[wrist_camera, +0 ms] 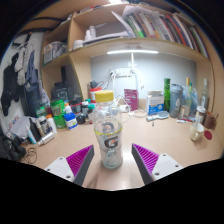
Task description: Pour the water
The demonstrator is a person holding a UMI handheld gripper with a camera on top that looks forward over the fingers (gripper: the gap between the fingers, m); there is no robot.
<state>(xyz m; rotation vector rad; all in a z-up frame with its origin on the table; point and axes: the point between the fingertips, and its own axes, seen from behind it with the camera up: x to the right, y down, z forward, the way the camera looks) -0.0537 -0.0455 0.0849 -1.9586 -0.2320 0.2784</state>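
Here, a Gatorade bottle (108, 132) with a yellow cap stands upright on the wooden desk (170, 140), between the fingers of the hand-held gripper (109, 160), whose jaws are spread wide and grip nothing. The smooth plastic probably flexes and slips, so its labelled middle looks the safest hold. Green bottles (62, 108) crowd the far left, a white cup (154, 102) and clear bottles (186, 100) the right; nothing blocks the approach.

Light wood surface (170, 140) — clear bottle (108, 135) w/ yellow cap stands near its front, misc bottles (180, 100) & containers (62, 112) crowd the back.
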